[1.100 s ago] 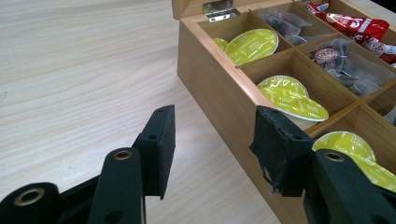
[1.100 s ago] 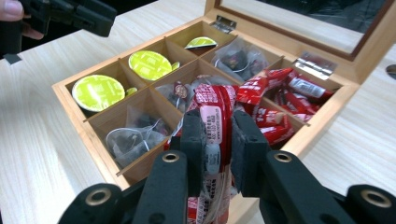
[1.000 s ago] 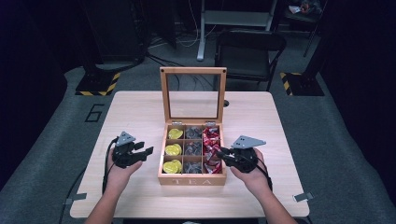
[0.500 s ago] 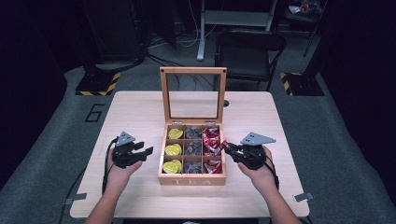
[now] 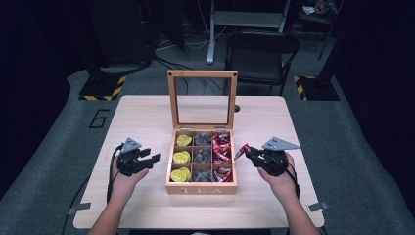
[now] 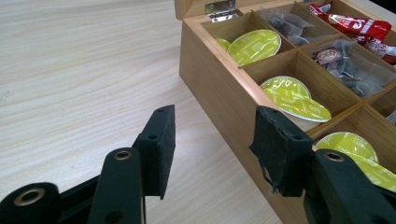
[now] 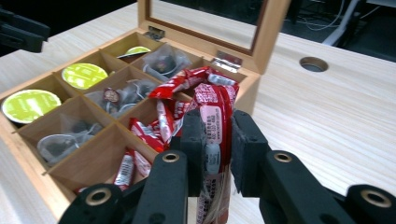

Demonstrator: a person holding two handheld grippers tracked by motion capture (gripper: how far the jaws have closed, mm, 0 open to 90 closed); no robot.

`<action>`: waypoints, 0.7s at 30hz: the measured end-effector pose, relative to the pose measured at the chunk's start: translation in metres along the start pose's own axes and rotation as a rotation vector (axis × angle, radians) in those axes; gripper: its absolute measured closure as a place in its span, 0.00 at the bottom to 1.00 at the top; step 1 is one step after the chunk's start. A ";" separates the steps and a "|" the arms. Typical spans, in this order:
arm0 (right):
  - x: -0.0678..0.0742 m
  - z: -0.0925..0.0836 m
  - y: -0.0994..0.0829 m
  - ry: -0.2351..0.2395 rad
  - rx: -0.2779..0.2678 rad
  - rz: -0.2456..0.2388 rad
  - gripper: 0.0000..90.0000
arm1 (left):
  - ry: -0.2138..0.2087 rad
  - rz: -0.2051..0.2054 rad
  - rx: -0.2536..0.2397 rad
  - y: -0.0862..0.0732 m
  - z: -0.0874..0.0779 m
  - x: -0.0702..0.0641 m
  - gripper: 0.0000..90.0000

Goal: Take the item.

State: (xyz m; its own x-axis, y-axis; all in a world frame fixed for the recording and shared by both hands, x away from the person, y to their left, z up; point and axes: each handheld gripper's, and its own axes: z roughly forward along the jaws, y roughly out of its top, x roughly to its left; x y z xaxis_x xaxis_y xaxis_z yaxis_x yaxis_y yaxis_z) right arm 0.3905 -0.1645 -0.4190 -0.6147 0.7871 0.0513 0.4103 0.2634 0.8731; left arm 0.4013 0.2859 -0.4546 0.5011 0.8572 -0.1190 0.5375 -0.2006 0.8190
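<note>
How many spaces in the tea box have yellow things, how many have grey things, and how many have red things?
Spaces with yellow pods: 3
Spaces with grey tea bags: 3
Spaces with red packets: 3
Total spaces in the tea box: 9

A red packet [image 7: 212, 126] with white print sits in black tongs [image 7: 219, 154] beside a light wooden tea box [image 5: 200, 188] holding yellow-green capsules [image 5: 181, 157] on the pale woodgrain worktop [image 5: 147, 112].
</note>
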 end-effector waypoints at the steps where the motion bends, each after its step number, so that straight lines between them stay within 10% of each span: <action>1: -0.002 -0.001 0.000 -0.004 -0.003 -0.009 0.85 | 0.000 -0.001 0.000 0.000 0.000 0.000 0.54; 21: -0.021 -0.004 -0.013 -0.068 0.002 0.037 0.85 | -0.005 0.001 0.003 0.001 0.002 -0.001 0.54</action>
State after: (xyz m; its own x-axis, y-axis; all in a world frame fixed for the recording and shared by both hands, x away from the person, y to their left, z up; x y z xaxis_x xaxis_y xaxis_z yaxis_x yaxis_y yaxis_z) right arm 0.3952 -0.1865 -0.4297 -0.5517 0.8325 0.0503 0.4329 0.2343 0.8705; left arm 0.4030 0.2838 -0.4549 0.5050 0.8547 -0.1204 0.5391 -0.2034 0.8173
